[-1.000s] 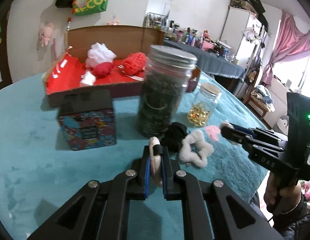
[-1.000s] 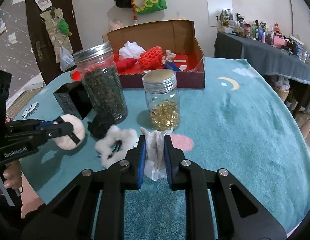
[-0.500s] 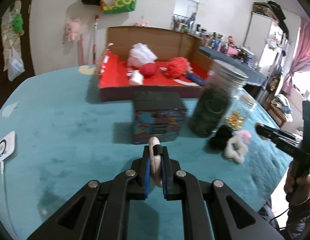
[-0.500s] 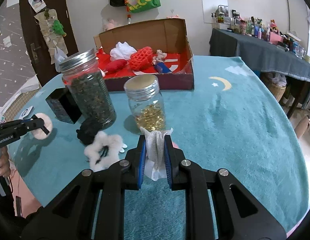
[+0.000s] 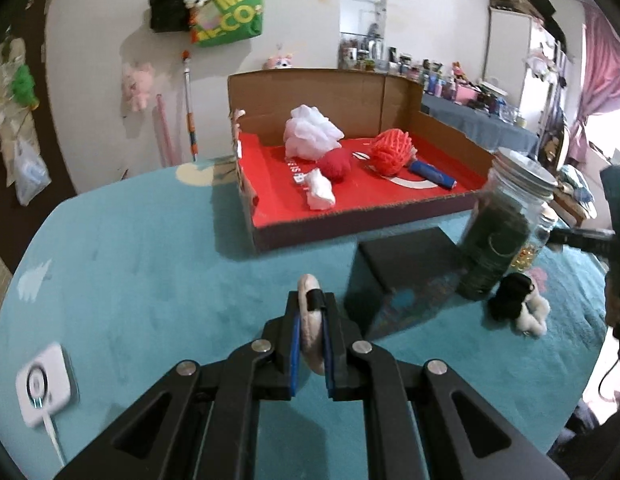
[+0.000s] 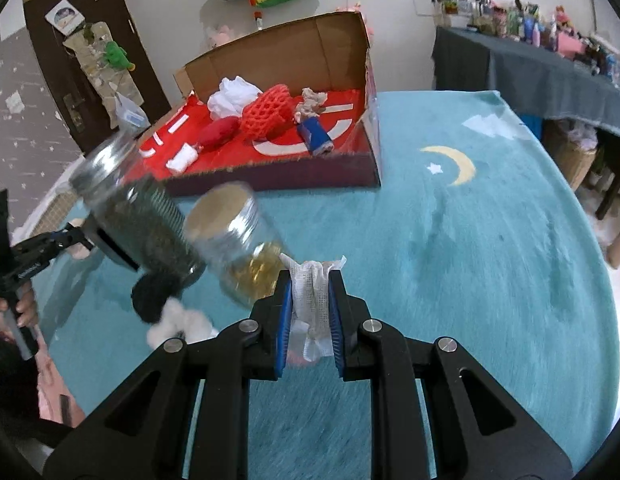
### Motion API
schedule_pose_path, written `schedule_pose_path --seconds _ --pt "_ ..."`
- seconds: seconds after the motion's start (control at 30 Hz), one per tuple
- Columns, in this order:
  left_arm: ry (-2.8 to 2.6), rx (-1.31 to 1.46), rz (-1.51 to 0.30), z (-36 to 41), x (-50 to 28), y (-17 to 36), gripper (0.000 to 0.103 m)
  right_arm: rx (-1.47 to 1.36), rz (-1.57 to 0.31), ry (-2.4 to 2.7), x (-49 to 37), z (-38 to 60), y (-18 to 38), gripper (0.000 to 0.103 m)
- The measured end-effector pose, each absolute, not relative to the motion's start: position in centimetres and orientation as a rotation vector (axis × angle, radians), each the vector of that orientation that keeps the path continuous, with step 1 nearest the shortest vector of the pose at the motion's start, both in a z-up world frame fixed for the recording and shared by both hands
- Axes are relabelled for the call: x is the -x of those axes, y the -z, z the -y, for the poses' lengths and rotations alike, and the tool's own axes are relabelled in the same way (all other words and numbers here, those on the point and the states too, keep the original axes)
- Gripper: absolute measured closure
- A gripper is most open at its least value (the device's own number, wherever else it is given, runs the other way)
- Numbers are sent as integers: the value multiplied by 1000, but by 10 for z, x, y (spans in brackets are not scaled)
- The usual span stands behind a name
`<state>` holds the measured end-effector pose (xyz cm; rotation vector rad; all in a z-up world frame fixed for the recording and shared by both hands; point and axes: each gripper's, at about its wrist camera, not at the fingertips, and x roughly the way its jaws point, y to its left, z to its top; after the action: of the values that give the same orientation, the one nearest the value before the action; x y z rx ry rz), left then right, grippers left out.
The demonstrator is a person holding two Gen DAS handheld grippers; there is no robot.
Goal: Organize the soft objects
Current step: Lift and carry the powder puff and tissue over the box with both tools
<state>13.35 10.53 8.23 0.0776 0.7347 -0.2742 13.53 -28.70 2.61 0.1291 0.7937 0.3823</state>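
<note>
My left gripper [image 5: 311, 304] is shut on a round beige powder puff [image 5: 310, 320] with a black band, held above the teal table. My right gripper [image 6: 310, 280] is shut on a folded white gauze cloth [image 6: 313, 300]. The open cardboard box with a red floor [image 5: 277, 184] holds a white mesh puff [image 5: 310, 132], a red ball [image 5: 334, 164], an orange net sponge [image 5: 392, 150] and a white wad [image 5: 320, 194]. A black scrunchie [image 5: 510, 296] and a white fluffy scrunchie [image 5: 534, 314] lie beside the jars. The box also shows in the right wrist view [image 6: 269, 176].
A tall jar of dark leaves [image 5: 502, 232] and a small jar of gold pieces [image 6: 245, 248] stand in front of the box. A black-lidded patterned tin [image 5: 406, 272] sits near my left gripper. A white charger pad [image 5: 43, 390] lies at the left table edge.
My left gripper has swung left and forward with the puff, nearer the box. My right gripper has lifted and tilted with the cloth, moving toward the box.
</note>
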Motion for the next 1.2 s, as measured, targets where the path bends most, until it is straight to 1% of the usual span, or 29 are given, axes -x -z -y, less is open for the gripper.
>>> schedule_pose_path --seconds 0.33,0.8,1.03,1.2 --pt "432 -167 -699 -108 -182 -95 94 -145 -846 -541 -184 294 -38 87" --pt "604 -161 -669 -86 -220 -117 94 -194 -895 -698 -225 289 -52 87" --pt "670 -121 -717 -54 -251 -124 94 -115 -881 -730 -251 257 -75 87" --pt "673 -86 -807 -27 -279 -125 93 -16 -890 -733 -273 229 -85 87"
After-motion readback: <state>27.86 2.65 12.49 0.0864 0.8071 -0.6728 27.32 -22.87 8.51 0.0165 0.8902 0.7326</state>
